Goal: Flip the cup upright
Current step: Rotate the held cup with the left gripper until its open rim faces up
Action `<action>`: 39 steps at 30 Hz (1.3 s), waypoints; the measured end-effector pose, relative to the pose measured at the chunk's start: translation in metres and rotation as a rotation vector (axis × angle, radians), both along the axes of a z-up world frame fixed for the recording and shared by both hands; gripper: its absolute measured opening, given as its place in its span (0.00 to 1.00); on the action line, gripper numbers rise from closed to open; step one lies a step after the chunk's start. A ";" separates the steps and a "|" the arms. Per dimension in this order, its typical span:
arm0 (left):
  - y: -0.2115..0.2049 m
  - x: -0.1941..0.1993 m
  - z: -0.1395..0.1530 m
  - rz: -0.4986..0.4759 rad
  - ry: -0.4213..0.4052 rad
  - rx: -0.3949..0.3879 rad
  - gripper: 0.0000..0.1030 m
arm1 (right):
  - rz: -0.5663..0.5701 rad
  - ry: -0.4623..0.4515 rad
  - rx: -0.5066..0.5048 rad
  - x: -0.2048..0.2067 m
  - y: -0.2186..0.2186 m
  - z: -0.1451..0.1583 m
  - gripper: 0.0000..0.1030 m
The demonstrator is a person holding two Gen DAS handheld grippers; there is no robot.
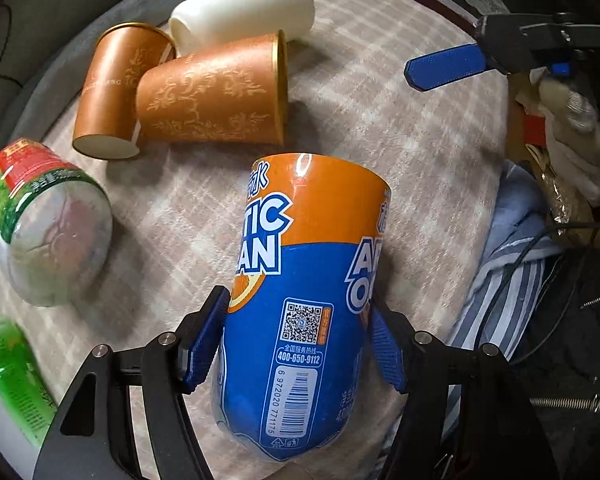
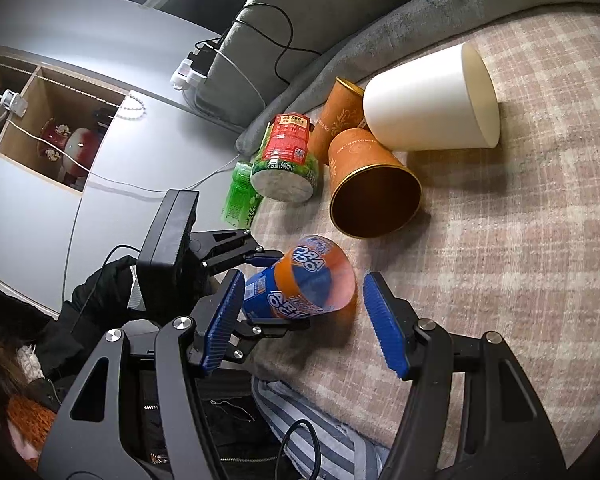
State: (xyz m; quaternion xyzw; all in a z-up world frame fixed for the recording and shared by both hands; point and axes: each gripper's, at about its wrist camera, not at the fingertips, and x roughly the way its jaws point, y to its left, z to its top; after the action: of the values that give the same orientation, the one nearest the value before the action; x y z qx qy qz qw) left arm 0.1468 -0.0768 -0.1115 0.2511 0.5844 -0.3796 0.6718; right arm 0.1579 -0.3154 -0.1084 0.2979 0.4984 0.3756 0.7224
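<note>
A blue and orange Arctic Ocean cup [image 1: 300,300], cut from a bottle, lies tilted with its open end away from me. My left gripper [image 1: 300,344] is shut on it near its closed base. In the right wrist view the same cup [image 2: 300,284] shows its open mouth, held just above the checked blanket by the left gripper [image 2: 272,288]. My right gripper [image 2: 304,320] is open and empty, hovering near the cup; one of its fingers [image 1: 448,66] shows at the far right in the left wrist view.
Two orange paper cups [image 1: 216,92] [image 1: 116,88] and a white cup [image 1: 244,4] lie on their sides on the checked blanket [image 1: 380,120]. A green-red cut bottle [image 1: 48,220] and a green bottle [image 1: 8,372] lie left. Striped cloth [image 1: 512,260] is at right.
</note>
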 end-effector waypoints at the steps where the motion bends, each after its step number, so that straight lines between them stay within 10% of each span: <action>1: -0.005 -0.002 -0.002 -0.002 -0.004 0.005 0.66 | 0.000 -0.004 -0.001 -0.002 0.000 0.001 0.63; 17: -0.048 0.025 0.010 0.033 0.001 0.014 0.62 | -0.085 -0.032 -0.005 -0.039 -0.031 0.011 0.63; 39: 0.003 -0.018 0.050 0.411 -0.404 -0.325 0.62 | -0.064 -0.100 -0.061 -0.050 -0.004 0.024 0.63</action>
State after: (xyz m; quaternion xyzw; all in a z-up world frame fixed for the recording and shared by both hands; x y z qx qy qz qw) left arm 0.1292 -0.0735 -0.0614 0.0877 0.4095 -0.2668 0.8680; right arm 0.1074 -0.3194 -0.0840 0.2725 0.4632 0.3511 0.7667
